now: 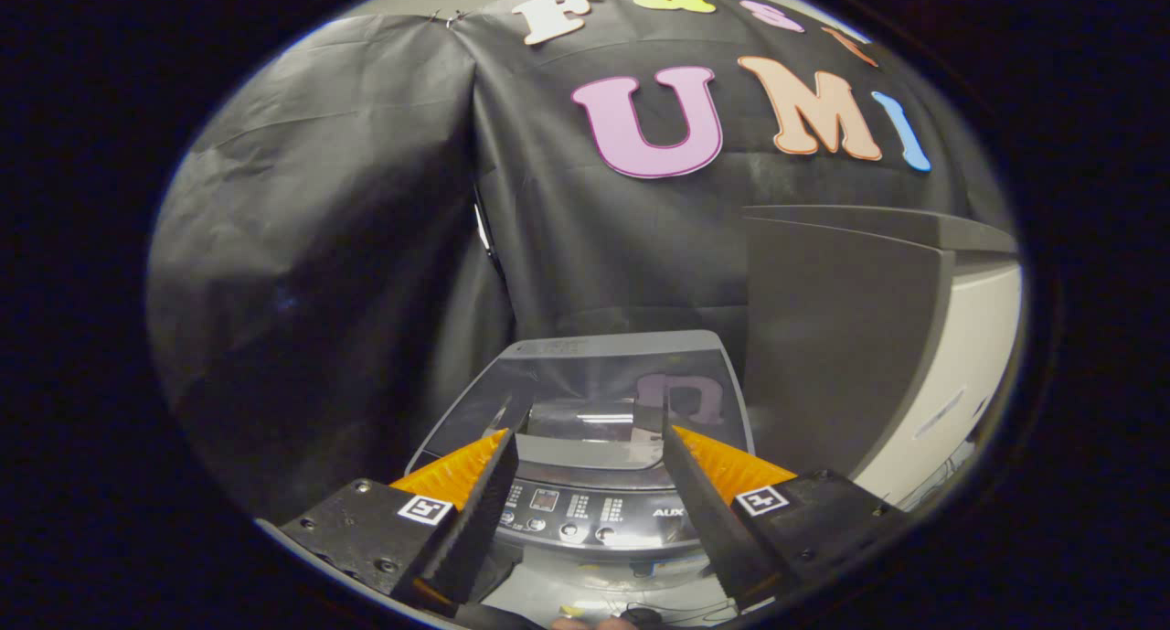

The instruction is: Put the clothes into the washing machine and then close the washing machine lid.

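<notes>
A small grey top-loading washing machine [585,511] stands below and just ahead of my fingers, its control panel facing me. Its glossy lid [603,383] lies flat and shut, reflecting the wall behind. My gripper [585,424] hovers above the front of the lid, open, with nothing between its black serrated fingers [480,511]. I see no clothes on or around the machine.
A tall grey and white appliance [877,337] stands close to the right of the washing machine. Black cloth walls [320,246] close in the left side and the back. Cables lie on the floor in front of the machine.
</notes>
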`<move>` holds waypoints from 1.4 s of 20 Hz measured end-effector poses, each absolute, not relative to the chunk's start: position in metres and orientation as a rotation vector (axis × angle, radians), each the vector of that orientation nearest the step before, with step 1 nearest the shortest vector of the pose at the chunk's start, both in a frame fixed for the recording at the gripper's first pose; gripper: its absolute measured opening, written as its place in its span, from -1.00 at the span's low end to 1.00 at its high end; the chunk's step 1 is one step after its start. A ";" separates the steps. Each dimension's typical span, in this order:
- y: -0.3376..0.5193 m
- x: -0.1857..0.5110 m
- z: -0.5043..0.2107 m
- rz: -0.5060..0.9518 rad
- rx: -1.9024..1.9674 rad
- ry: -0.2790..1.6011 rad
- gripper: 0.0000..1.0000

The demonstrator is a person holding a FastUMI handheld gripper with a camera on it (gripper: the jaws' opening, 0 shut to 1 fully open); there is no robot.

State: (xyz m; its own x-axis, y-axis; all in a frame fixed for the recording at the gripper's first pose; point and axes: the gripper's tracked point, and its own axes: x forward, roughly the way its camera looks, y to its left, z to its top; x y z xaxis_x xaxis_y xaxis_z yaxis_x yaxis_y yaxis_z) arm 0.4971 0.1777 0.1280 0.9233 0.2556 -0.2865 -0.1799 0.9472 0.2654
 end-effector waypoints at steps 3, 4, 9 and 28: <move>0.170 0.468 0.127 0.211 0.241 0.285 0.93; 0.168 0.461 0.126 0.204 0.233 0.271 0.93; 0.152 0.420 0.121 0.166 0.180 0.222 0.94; 0.087 0.299 0.048 0.025 0.264 0.124 0.93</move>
State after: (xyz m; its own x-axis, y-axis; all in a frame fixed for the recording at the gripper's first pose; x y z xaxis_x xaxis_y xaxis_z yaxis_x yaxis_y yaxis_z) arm 0.2988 0.0873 0.0480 0.9921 0.0407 -0.1185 -0.0082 0.9650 0.2622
